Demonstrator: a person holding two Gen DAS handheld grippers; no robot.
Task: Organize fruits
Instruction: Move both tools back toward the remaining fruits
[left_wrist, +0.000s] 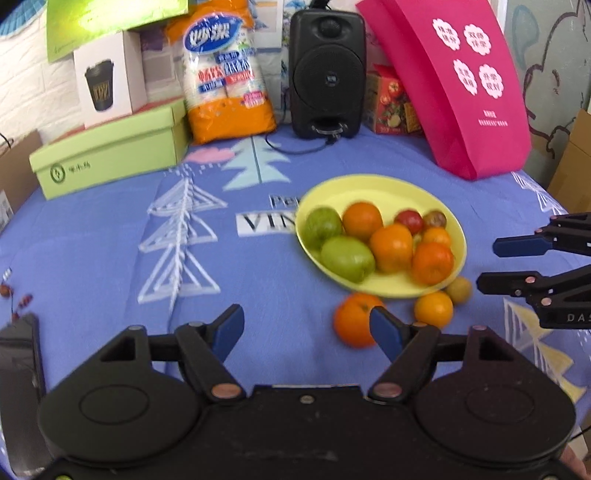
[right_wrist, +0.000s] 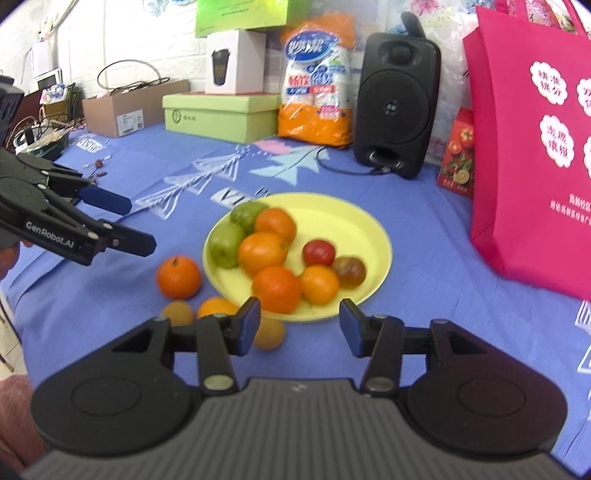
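Note:
A yellow plate (left_wrist: 373, 184) (right_wrist: 369, 240) on the blue cloth holds two green fruits, several oranges and two tomatoes. Off the plate, at its near side, lie a large orange (left_wrist: 351, 325) (right_wrist: 179, 277), a small orange (left_wrist: 433, 309) (right_wrist: 216, 307) and brownish fruits (left_wrist: 459, 290) (right_wrist: 177, 313) (right_wrist: 271, 334). My left gripper (left_wrist: 306, 317) (right_wrist: 138, 225) is open and empty, its right finger just in front of the large orange. My right gripper (right_wrist: 299, 314) (left_wrist: 489, 265) is open with nothing between its fingers, near the plate's front rim.
Along the back stand a black speaker (left_wrist: 327, 70) with a cable, a pink bag (left_wrist: 461, 85), an orange pack of cups (left_wrist: 225, 74), a green box (left_wrist: 107, 147), a white cup box (left_wrist: 107, 85) and a tomato carton (left_wrist: 391, 99). A cardboard box (right_wrist: 122, 109) sits far left.

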